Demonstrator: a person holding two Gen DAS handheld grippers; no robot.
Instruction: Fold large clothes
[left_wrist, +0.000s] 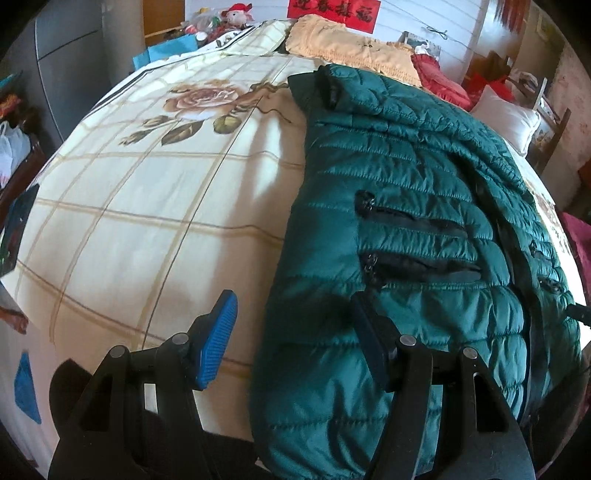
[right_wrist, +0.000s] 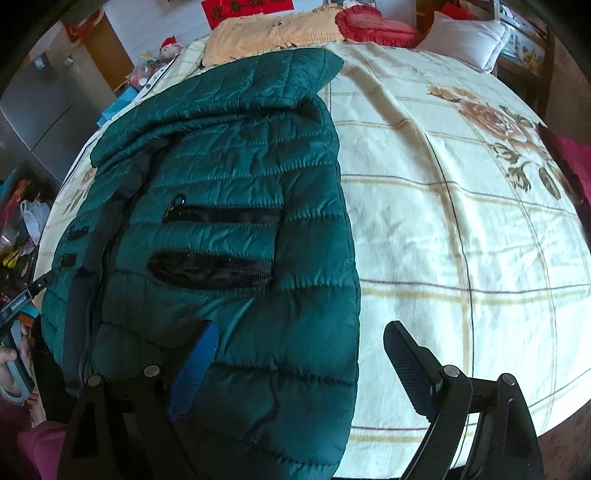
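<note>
Both the left gripper (left_wrist: 291, 339) and right gripper (right_wrist: 299, 369), jaws open, straddle the green jacket's (left_wrist: 406, 221) six-o'clock hem on the bed (left_wrist: 147, 221), apparently ready to pinch and fold it.

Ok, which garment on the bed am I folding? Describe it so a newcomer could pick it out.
Start from the bed with the cream checked, rose-printed cover. Lying lengthwise on it is the dark green quilted puffer jacket, its hem nearest both open grippers. Unlike the flat yellow blanket and red cushion near the head of the bed, it is shiny, stitched in puffy rows, with black zipped pockets.
</note>
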